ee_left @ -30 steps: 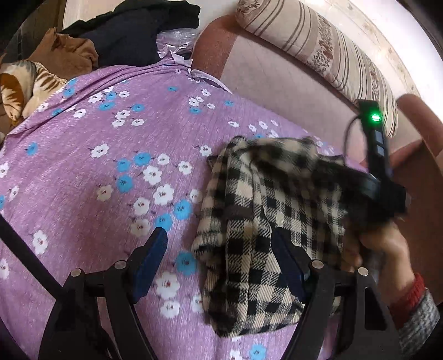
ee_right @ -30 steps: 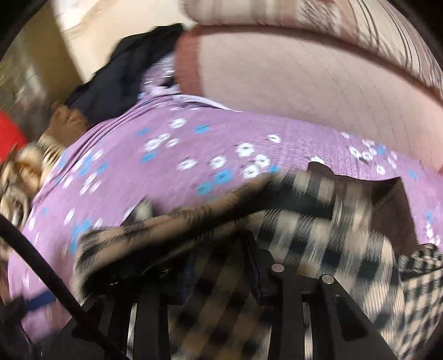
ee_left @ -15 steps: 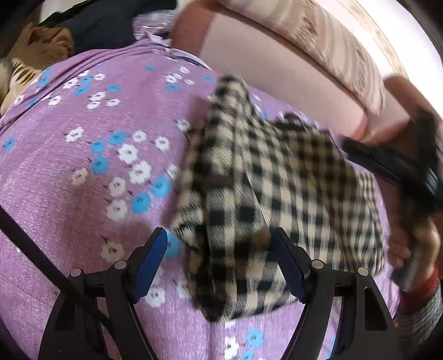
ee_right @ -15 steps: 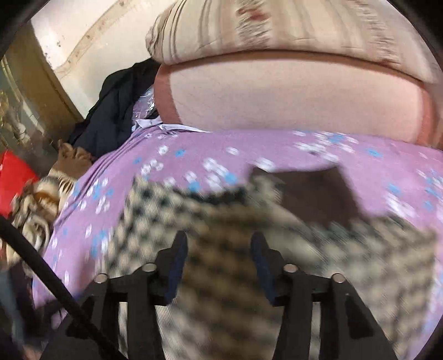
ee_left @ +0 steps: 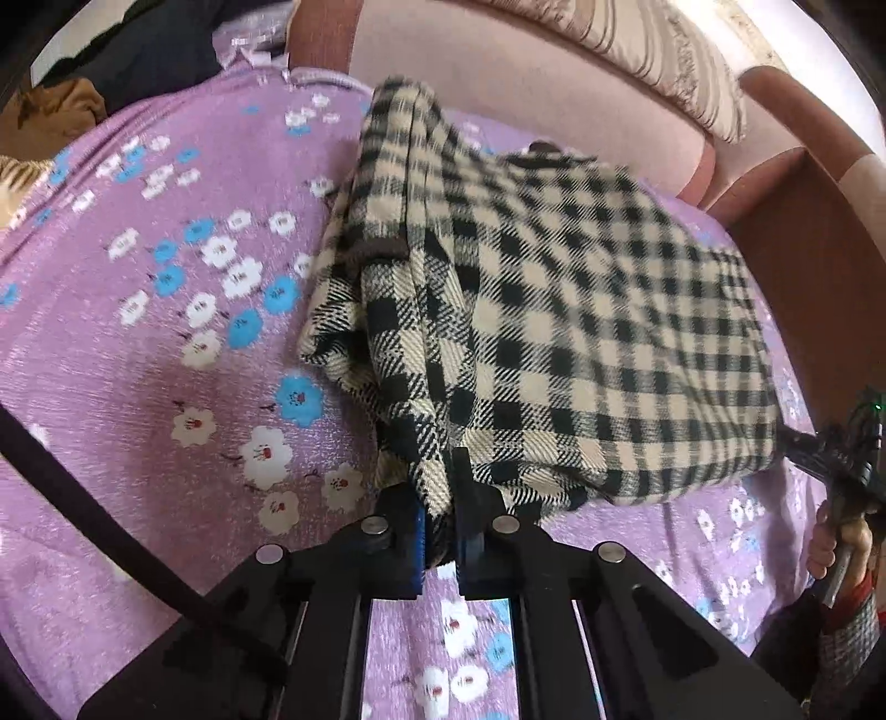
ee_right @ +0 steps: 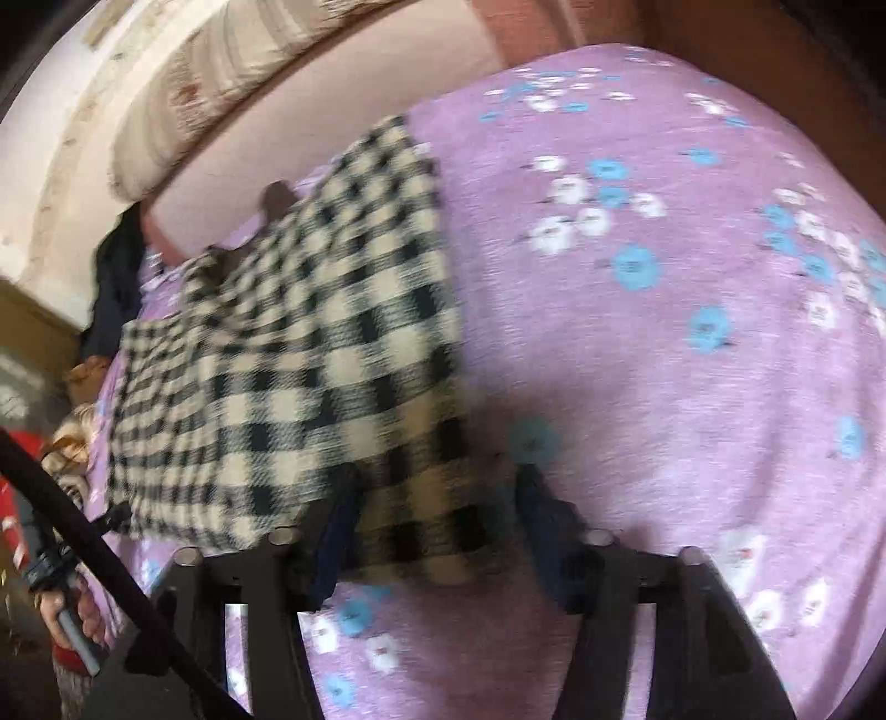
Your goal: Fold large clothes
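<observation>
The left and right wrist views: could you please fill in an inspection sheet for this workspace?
Surface: purple floral cover.
Job's things: folded checked garment, near corner pinched.
Clutter: dark clothing, brown cloth at far edge.
Grippers: left gripper shut on the garment; right gripper open, straddling its edge.
Cables: black cable crossing the left view.
Surroundings: pink sofa back, striped cushion.

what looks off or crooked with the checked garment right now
The checked garment sits askew on the purple floral sheet: its left side is bunched into uneven ridges where the left gripper pinches it. No damage or spills show.
</observation>
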A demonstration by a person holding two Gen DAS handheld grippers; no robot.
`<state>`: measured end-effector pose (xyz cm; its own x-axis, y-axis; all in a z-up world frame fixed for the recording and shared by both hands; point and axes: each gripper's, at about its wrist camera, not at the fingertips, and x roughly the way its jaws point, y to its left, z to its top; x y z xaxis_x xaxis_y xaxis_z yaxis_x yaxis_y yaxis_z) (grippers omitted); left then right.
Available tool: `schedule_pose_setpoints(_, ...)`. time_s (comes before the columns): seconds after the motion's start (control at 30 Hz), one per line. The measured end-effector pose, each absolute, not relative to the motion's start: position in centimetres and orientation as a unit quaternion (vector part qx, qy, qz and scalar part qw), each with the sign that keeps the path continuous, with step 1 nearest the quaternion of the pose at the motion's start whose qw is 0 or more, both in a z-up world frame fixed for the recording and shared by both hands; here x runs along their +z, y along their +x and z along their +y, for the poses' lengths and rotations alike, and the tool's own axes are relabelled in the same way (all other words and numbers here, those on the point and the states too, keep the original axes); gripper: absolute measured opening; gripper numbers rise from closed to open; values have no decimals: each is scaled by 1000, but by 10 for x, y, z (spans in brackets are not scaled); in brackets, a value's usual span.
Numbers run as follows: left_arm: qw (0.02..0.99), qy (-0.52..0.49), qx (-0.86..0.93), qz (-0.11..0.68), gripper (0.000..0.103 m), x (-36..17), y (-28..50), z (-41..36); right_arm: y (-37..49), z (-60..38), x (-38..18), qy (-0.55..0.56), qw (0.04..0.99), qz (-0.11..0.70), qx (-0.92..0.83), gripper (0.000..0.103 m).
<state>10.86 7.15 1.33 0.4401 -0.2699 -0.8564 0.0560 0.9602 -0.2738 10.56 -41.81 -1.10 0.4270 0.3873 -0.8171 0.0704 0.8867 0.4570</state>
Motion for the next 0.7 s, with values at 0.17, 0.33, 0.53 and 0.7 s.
schedule_pose_setpoints(0.17, 843, -110, -90, 519, 6, 22, 86, 80, 98, -417, -9, 212, 810, 539, 88, 7)
schedule_pose_setpoints(0.33, 835, -110, -76, 533, 7, 10, 80, 89, 95, -427, -8, 208, 810, 544, 64, 7)
schedule_pose_setpoints(0.53, 845, -76, -62, 526, 11, 17, 75, 92, 94, -434, -3, 173, 821, 544, 26, 19)
schedule_pose_setpoints(0.7, 872, -65, -16, 486, 19, 43, 72, 121, 90, -444, 35, 169, 872, 459, -25, 23)
